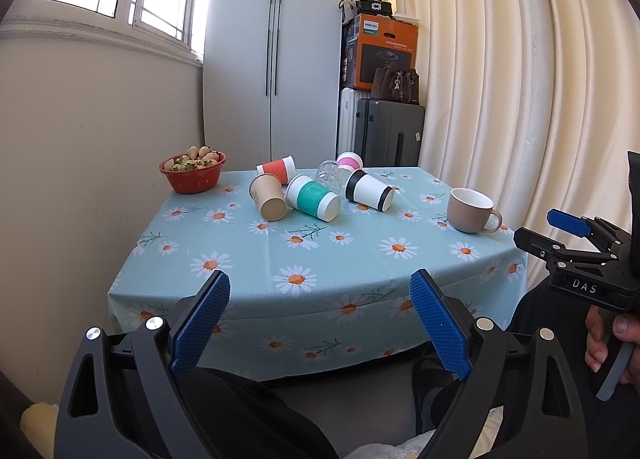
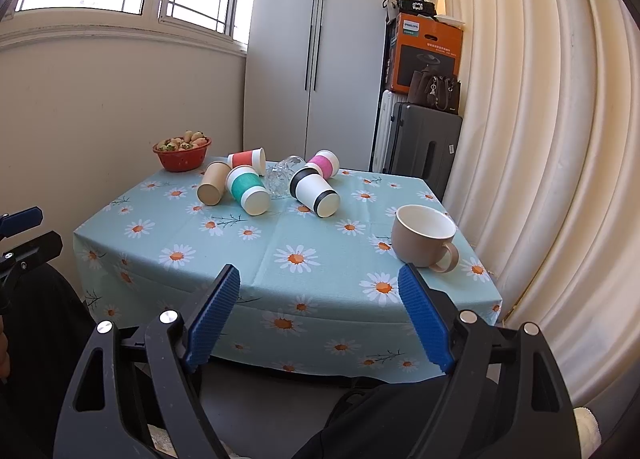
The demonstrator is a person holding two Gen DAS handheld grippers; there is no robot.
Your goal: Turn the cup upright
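Six cups lie tipped on their sides in a cluster toward the far end of the tabletop (image 2: 280, 259), which carries a light-blue daisy cloth. Cluster members: plain brown paper cup (image 2: 213, 183), teal-sleeved cup (image 2: 247, 189), red-sleeved cup (image 2: 248, 159), clear glass (image 2: 282, 177), black-banded white cup (image 2: 314, 189), pink-sleeved cup (image 2: 325, 163). The brown and teal cups touch; the glass sits between the teal and black-banded ones. One beige mug (image 2: 424, 237) stands upright, well apart from the cluster, near the tabletop's right edge by the curtain (image 2: 540, 139) (handle toward the near right). A red bowl (image 2: 182, 157) of produce sits at the far left corner.

Left gripper (image 1: 320, 319): blue pads spread wide, nothing between them, held off the near edge of the tabletop. Right gripper (image 2: 320, 311): likewise spread and holding nothing, also short of the near edge; the mug is just beyond its right finger in the right wrist view.
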